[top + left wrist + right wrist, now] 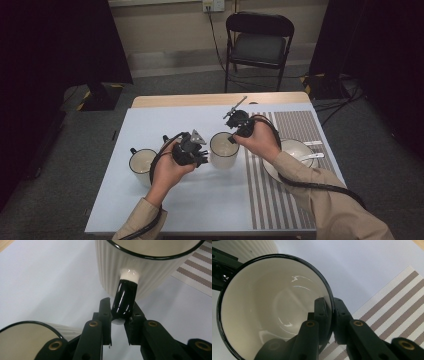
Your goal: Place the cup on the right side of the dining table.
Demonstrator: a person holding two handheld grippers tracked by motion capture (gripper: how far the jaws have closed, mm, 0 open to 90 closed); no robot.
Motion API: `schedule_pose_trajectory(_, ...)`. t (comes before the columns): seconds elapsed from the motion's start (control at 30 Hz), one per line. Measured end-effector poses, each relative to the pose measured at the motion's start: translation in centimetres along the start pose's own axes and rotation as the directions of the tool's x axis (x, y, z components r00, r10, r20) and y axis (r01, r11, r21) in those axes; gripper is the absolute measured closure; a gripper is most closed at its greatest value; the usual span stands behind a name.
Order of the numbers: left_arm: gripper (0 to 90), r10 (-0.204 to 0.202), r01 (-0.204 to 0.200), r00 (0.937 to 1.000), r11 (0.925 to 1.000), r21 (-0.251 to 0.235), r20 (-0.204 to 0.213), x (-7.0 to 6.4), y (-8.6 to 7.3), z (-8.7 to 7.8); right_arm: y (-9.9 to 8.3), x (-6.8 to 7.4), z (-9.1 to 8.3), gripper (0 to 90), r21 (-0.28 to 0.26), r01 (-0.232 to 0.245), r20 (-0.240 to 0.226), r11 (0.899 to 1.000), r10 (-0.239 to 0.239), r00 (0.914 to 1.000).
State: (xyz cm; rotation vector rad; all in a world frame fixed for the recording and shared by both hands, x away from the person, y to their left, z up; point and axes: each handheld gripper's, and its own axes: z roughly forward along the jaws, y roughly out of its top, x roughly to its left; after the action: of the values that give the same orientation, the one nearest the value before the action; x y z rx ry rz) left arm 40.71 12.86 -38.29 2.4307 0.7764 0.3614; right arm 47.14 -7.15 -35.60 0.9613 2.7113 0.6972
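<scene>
A ribbed cream mug (223,149) with a black rim stands at the middle of the table. My left gripper (199,154) comes at it from the left. In the left gripper view, the left gripper (120,306) is shut on the mug's glossy black handle (125,296). My right gripper (235,131) reaches the mug from the far right side. In the right gripper view, the right gripper (329,303) pinches the mug's wall, one jaw inside and one outside the rim of the empty mug (269,310).
A second cream mug (141,162) stands left of my left hand, near the left gripper's jaws (27,338). A white bowl (296,148) with a spoon (314,156) sits on the striped placemat (280,200) at the right. A folding chair (257,42) stands beyond the table.
</scene>
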Motion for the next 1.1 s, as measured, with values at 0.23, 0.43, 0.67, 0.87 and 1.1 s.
schedule_pose_trajectory(0.23, 77.4, -0.004, 0.004, 1.0000, 1.0000, 0.007, -0.002, 0.5, 0.4, 0.4, 0.3, -0.4, 0.3, 83.8, 0.000, -0.009, 0.008, 1.000, 0.009, 0.9999)
schedule_pose_trajectory(0.43, 77.4, -0.002, 0.002, 1.0000, 0.9999, 0.015, -0.004, 1.0, 0.7, 0.7, 0.6, -0.8, 0.5, 83.8, 0.008, -0.018, 0.010, 1.000, 0.018, 0.9998)
schedule_pose_trajectory(0.67, 77.4, 0.004, -0.004, 1.0000, 0.9998, 0.021, -0.006, 1.4, 1.4, 0.9, 0.9, -1.3, 0.3, 83.8, 0.010, -0.021, 0.020, 1.000, 0.021, 0.9996)
schedule_pose_trajectory(0.87, 77.3, 0.002, -0.001, 1.0000, 0.9996, 0.027, -0.004, 1.7, 1.9, 1.1, 1.1, -1.7, 0.3, 83.9, 0.012, -0.030, 0.026, 0.999, 0.029, 0.9992)
schedule_pose_trajectory(1.1, 77.1, -0.001, 0.001, 0.9999, 0.9996, 0.029, -0.015, 2.0, 2.3, 1.5, 1.3, -2.2, 0.3, 83.9, 0.012, -0.030, 0.040, 0.999, 0.030, 0.9987)
